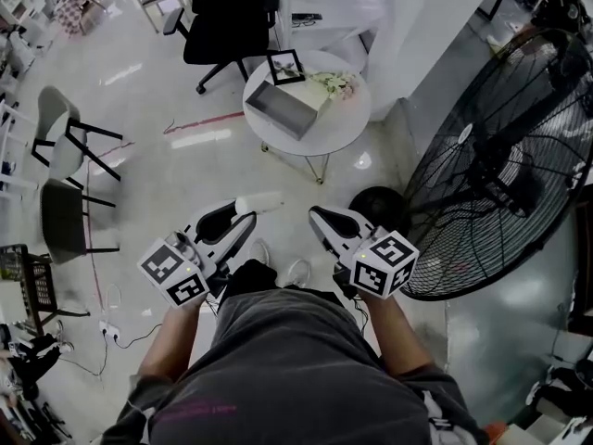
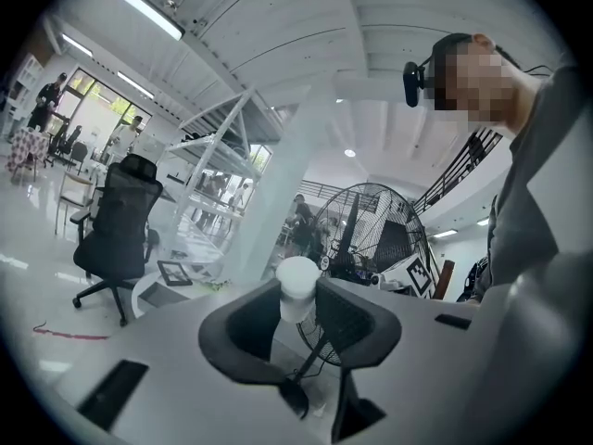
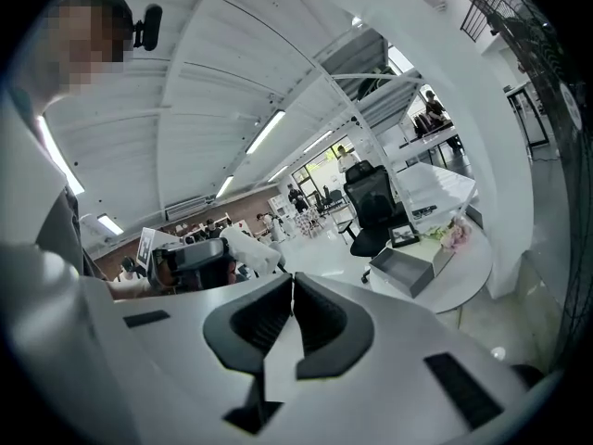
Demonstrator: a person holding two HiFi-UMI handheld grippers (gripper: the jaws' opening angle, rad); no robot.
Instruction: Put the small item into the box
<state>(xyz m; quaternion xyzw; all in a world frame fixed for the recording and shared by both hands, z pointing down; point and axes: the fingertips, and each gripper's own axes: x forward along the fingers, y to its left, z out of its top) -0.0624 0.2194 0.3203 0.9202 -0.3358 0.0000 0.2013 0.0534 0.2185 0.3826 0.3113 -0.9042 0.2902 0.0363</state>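
Near the person's waist, both tools are carried at about the same height and aimed toward the far round table, where the open grey box waits beside a picture frame and some flowers. That posture suggests the item is being carried toward the box, with the drop-off not yet begun. The left gripper has its jaws partly apart and clamped on the small item, a white cylinder with part of it standing clear of the jaws, probably so it can be let go cleanly into the box. The right gripper holds nothing, its jaws pressed together, seemingly just kept out of the way. The head view alone gives the layout: the box well apart from the item, and a large fan on the right. Only the left gripper view shows both pads pinching the cylinder, while the right gripper view shows the box's hollow inside from the side.
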